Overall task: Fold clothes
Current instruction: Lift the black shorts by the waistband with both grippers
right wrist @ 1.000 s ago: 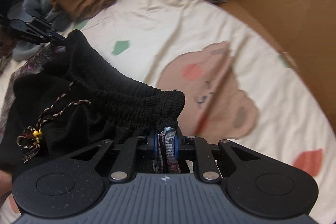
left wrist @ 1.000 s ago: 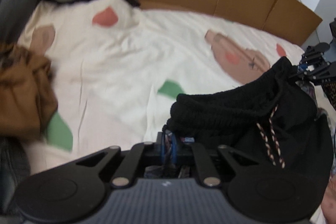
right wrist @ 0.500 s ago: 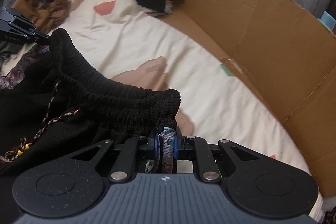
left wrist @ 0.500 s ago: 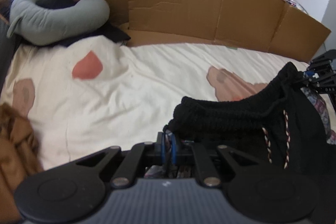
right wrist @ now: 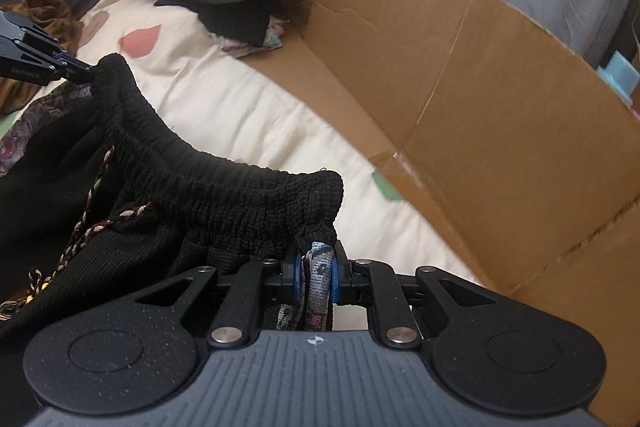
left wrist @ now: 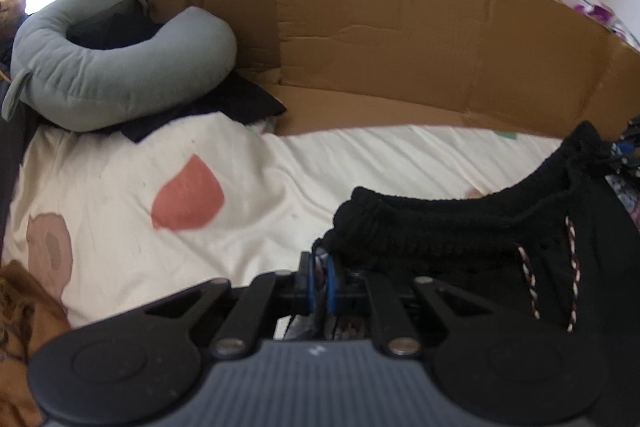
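We hold the black garment (left wrist: pixel 460 227) by its ribbed waistband, stretched between both tongs and lifted above the bed (left wrist: pixel 360 163), near the bed's edge lined with cardboard (left wrist: pixel 400 47). The left tongs (left wrist: pixel 319 281) are closed on one waistband corner, with patterned fabric pinched between the blue pads. The right tongs (right wrist: pixel 314 277) are likewise closed on the opposite corner, also with patterned fabric between the pads. A braided drawstring (right wrist: pixel 86 211) hangs from the waistband. At the bed's far corner we see a grey curved pillow (left wrist: pixel 120 75); a brown garment (right wrist: pixel 44 15) lies near the opposite edge.
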A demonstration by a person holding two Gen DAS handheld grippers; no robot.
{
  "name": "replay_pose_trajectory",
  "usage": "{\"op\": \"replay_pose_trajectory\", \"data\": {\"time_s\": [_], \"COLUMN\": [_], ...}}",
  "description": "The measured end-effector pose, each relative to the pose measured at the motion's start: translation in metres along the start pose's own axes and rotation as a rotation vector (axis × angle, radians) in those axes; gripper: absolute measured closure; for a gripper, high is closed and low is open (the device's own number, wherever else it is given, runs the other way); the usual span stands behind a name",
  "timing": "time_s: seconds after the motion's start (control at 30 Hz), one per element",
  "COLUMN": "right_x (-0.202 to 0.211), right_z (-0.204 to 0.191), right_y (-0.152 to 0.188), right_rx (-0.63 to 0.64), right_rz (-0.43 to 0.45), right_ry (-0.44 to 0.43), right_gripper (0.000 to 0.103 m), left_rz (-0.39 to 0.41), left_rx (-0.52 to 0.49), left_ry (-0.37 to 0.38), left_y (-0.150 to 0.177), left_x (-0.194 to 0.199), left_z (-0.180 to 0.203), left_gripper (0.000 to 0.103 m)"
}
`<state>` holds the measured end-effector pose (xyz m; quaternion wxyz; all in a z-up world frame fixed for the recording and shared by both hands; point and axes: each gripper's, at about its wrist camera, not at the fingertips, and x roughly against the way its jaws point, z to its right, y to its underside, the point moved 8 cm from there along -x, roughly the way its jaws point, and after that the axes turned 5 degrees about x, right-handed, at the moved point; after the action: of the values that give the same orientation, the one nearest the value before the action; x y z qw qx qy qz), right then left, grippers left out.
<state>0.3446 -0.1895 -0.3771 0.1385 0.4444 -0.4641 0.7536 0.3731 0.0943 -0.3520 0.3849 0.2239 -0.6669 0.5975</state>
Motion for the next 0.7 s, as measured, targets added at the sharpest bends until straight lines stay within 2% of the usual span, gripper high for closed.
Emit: {"op": "replay_pose_trajectory", "data": {"time_s": [0.33,0.7], "right_x": [-0.03,-0.051], "right_z": [0.026,0.027], "right_y": [-0.036,-0.06], "right_rx": [0.031,0.033], "right_rz": [-0.02,-0.031], "right_ry": [0.048,0.08], "right_gripper": [0.091,0.091], "left_rz": [0.015,0.012], "left_rx": [0.01,0.033], "left_ry": [-0.053,-0.107], "left_y": [-0.041,-0.067], "left_x": [-0.029,-0.046], "left_z": [-0.01,-0.024], "left_gripper": [0.097,0.097]}}
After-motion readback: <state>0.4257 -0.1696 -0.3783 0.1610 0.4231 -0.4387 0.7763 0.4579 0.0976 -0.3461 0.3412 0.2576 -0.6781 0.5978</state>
